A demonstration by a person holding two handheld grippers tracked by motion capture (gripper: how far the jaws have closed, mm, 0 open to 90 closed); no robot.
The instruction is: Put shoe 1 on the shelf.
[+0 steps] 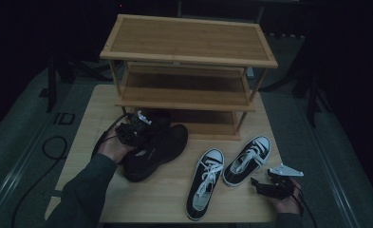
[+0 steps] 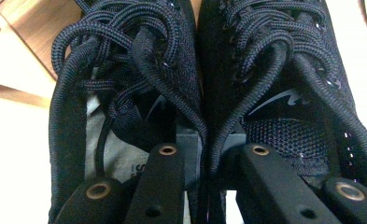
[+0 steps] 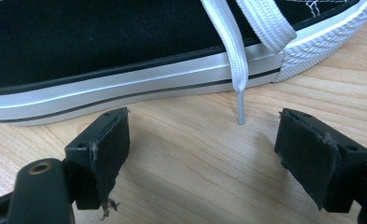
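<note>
A pair of black lace-up shoes (image 1: 163, 145) sits in front of the wooden shoe rack (image 1: 189, 59). My left gripper (image 1: 135, 127) is at their heel ends. In the left gripper view it (image 2: 214, 151) is shut on the two inner collars, pinching the left shoe (image 2: 125, 70) and the right shoe (image 2: 288, 70) together. Two black-and-white canvas sneakers (image 1: 205, 183) (image 1: 248, 159) lie on the table, toes pointing away. My right gripper (image 1: 256, 185) is open beside the right sneaker, apart from it. Its jaws (image 3: 204, 140) stand wide over bare wood, facing that sneaker's white sole (image 3: 125, 93) and a hanging lace tip (image 3: 240, 109).
The three-tier rack stands at the back of the light wooden table (image 1: 87, 123), and its shelves hold nothing I can see. A cable (image 1: 53, 147) trails off the table's left side onto the grey floor. The surroundings are dark.
</note>
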